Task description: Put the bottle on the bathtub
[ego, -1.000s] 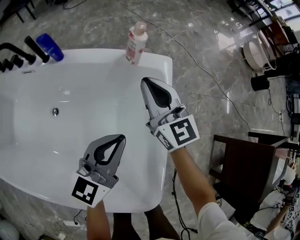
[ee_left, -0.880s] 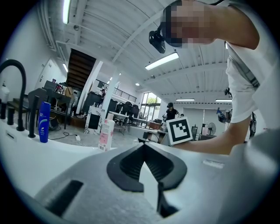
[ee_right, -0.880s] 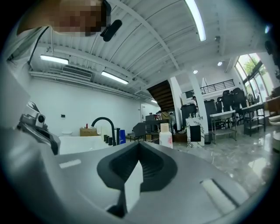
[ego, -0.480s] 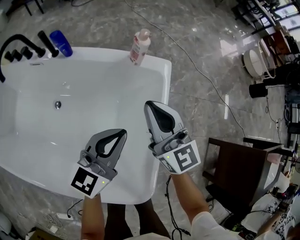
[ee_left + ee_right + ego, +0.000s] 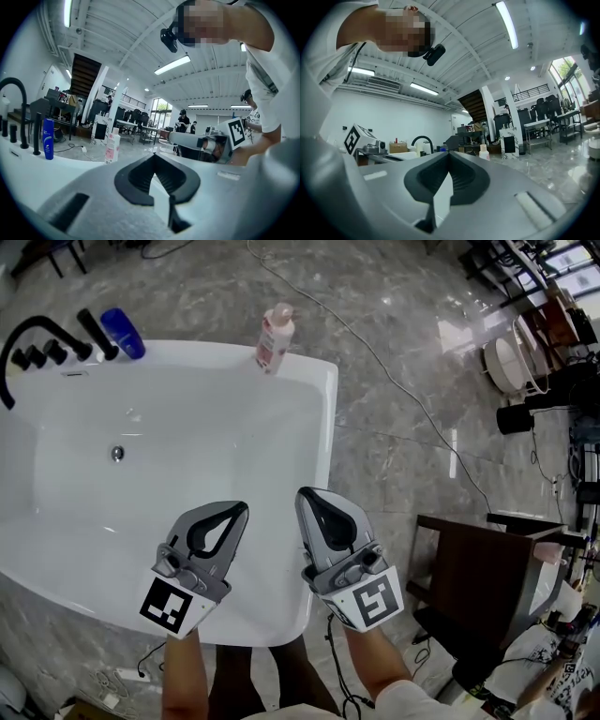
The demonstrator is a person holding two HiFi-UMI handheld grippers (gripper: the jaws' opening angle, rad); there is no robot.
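Note:
A pink and white bottle (image 5: 274,337) stands upright on the far rim of the white bathtub (image 5: 323,427), near its right corner; it also shows as the bottle (image 5: 111,148) in the left gripper view and the bottle (image 5: 484,152) in the right gripper view. My left gripper (image 5: 241,509) hovers over the tub's near rim, jaws shut and empty. My right gripper (image 5: 304,493) hangs beside it at the tub's near right corner, also shut with nothing in it. Both are far from the bottle.
A blue bottle (image 5: 123,333) and a black faucet with handles (image 5: 42,343) sit on the tub's far left rim. A drain (image 5: 117,454) lies in the basin. A cable (image 5: 394,371) runs over the marble floor; a dark cabinet (image 5: 478,577) stands at the right.
Both grippers have drawn back toward me, away from the bottle, the right one farthest. The bottle stays standing on the rim.

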